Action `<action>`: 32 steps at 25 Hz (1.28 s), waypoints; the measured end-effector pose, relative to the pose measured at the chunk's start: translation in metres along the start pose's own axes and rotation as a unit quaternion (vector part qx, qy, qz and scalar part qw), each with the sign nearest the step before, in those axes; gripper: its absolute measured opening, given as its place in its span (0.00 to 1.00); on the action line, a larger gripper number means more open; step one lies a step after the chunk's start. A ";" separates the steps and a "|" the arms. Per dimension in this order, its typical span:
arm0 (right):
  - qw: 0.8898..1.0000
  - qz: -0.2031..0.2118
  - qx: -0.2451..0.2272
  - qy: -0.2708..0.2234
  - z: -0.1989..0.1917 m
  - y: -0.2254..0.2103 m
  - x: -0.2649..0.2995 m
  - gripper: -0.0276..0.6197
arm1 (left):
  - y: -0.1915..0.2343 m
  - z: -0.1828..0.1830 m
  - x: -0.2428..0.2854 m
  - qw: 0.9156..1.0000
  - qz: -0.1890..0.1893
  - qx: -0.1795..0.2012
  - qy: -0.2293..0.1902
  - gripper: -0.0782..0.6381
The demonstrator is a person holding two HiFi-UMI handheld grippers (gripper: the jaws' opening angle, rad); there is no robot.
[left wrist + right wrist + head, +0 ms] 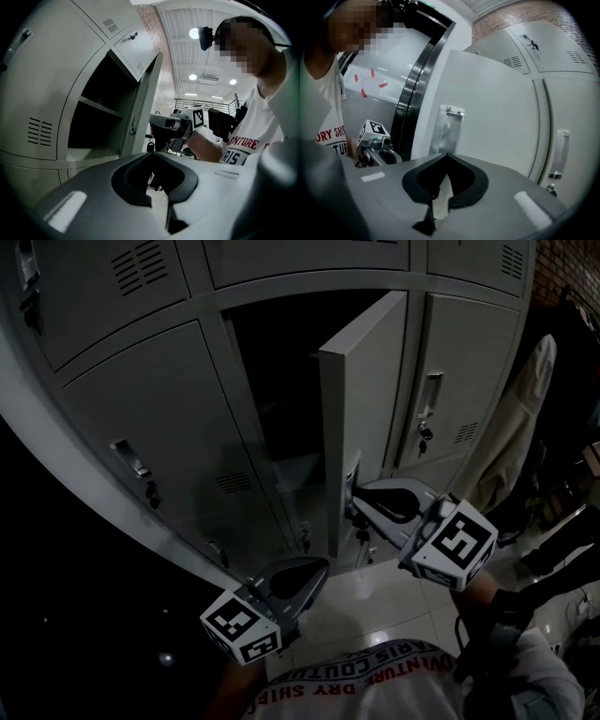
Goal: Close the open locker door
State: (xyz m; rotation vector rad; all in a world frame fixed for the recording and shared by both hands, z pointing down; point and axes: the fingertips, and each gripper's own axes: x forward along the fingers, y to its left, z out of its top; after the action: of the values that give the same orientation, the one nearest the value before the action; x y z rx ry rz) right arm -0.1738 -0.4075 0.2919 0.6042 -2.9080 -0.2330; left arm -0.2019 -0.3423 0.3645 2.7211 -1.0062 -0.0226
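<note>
The open locker door (pixel 361 399) stands swung out from the dark middle compartment (pixel 272 381), edge on towards me. My right gripper (pixel 354 502) is shut, its tips right at the door's outer face just below the metal handle plate (pixel 351 476); whether they touch it I cannot tell. In the right gripper view the shut jaws (pixel 446 154) point at the pale door (pixel 497 108) and its handle plate (pixel 449 127). Lower and nearer to me, my left gripper (pixel 319 568) is shut and holds nothing. Over its closed jaws (pixel 151 153), the left gripper view takes in the door's inner side (pixel 145 108) and the shelf (pixel 96 107).
Shut lockers surround the open one, including one to the right with a handle (pixel 429 399). A pale garment (pixel 516 427) hangs at the far right beside dark clutter. Glossy floor tiles (pixel 375 606) lie below, and my white printed shirt (pixel 375 681) fills the bottom edge.
</note>
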 end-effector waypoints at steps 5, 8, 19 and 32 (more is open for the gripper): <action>1.000 0.024 -0.019 -0.003 0.001 -0.005 0.048 0.04 | 0.014 0.002 -0.020 1.000 0.029 -0.001 -0.005 0.12; 1.000 0.021 -0.021 0.000 0.003 -0.014 0.080 0.04 | 0.022 -0.002 -0.035 0.999 0.048 -0.007 -0.002 0.12; 0.999 -0.042 0.017 0.027 -0.020 -0.063 0.144 0.04 | 0.034 -0.002 -0.079 0.995 0.095 -0.015 -0.005 0.12; 0.996 -0.065 0.062 0.016 -0.023 -0.070 0.141 0.04 | 0.019 -0.007 -0.086 0.995 0.095 -0.018 -0.006 0.12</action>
State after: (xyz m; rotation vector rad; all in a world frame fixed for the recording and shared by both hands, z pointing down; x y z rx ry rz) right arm -0.2704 -0.5307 0.3191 0.8101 -2.8706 -0.0567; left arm -0.2785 -0.2997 0.3697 2.5836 -1.2511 -0.0246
